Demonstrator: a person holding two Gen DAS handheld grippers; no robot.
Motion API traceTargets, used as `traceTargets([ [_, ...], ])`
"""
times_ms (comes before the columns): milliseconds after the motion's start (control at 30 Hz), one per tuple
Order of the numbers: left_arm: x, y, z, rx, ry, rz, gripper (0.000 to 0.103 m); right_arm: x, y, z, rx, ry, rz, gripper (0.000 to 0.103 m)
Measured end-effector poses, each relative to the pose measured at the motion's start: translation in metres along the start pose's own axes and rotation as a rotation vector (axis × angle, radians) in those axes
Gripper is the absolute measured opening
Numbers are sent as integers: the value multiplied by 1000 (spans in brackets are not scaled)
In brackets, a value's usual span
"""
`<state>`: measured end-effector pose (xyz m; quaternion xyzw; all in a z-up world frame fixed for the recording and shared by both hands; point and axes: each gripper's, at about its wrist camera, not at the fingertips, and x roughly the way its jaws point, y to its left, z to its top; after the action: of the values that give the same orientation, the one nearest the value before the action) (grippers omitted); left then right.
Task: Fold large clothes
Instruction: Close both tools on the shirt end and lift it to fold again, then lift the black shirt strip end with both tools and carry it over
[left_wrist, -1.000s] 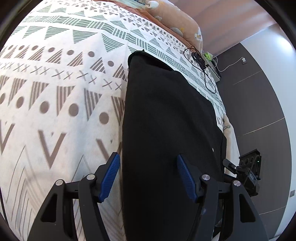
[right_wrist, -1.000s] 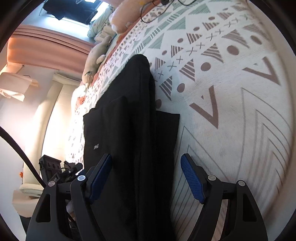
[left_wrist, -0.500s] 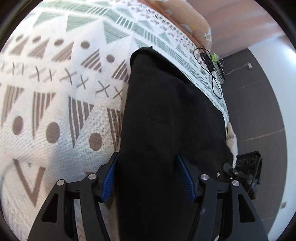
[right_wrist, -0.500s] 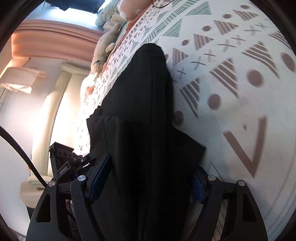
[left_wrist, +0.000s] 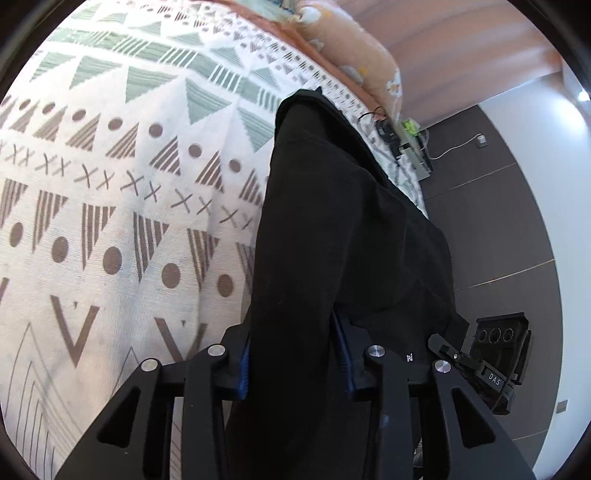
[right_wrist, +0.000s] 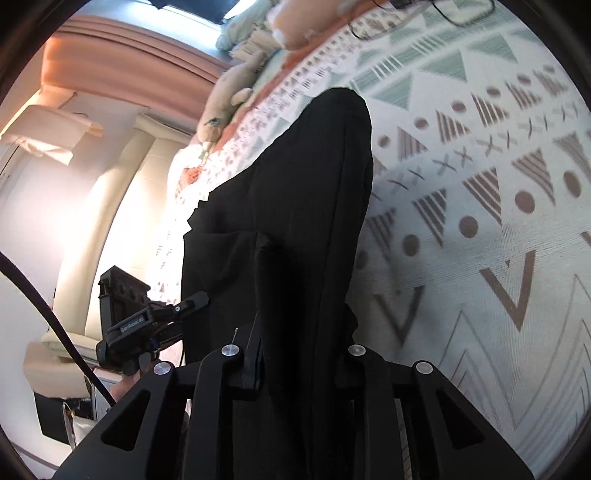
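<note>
Garment (left_wrist: 332, 229), black, long, laid down the patterned bedspread (left_wrist: 110, 206), near end pinched in the just-closing jaws of both left gripper (left_wrist: 295, 354) and right gripper (right_wrist: 299, 354) (thick bunched cloth): risk, layers slipping unevenly and skewing the fold.

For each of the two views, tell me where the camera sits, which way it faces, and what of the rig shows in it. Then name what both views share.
Left wrist: sits behind the left gripper, looking down along its fingers, which have just been closing on the black garment; right gripper's body at the right edge.
Right wrist: sits behind the right gripper, its fingers also just closed on the black garment; left gripper's body at the left.
Shared: the garment, the patterned bedspread.
</note>
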<state>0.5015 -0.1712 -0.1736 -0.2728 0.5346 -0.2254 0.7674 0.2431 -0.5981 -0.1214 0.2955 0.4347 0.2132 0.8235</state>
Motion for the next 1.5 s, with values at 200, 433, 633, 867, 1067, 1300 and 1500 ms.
traceTargets([
  [200,-38,-9,-10,-24,-61,-57,35,-26,33,-14,-56,-38,0,20],
  [433,-87,-10,-24,9,-116,-89,33,-37,71,-42,-124,-88,8,20],
  [633,-138,1,-31,23,-184,-118,33,-50,107,-56,-184,-109,49,20],
  [867,-209,17,-37,41,-278,-130,33,-44,168,-75,-287,-93,98,20],
  [1067,-273,46,-42,29,-350,-123,33,-28,220,-87,-365,-76,146,20],
  [1300,-345,86,-41,25,-413,-92,33,15,281,-95,-439,-27,197,20],
  [1500,-395,125,-39,6,-473,-55,33,60,324,-97,-486,24,233,20],
])
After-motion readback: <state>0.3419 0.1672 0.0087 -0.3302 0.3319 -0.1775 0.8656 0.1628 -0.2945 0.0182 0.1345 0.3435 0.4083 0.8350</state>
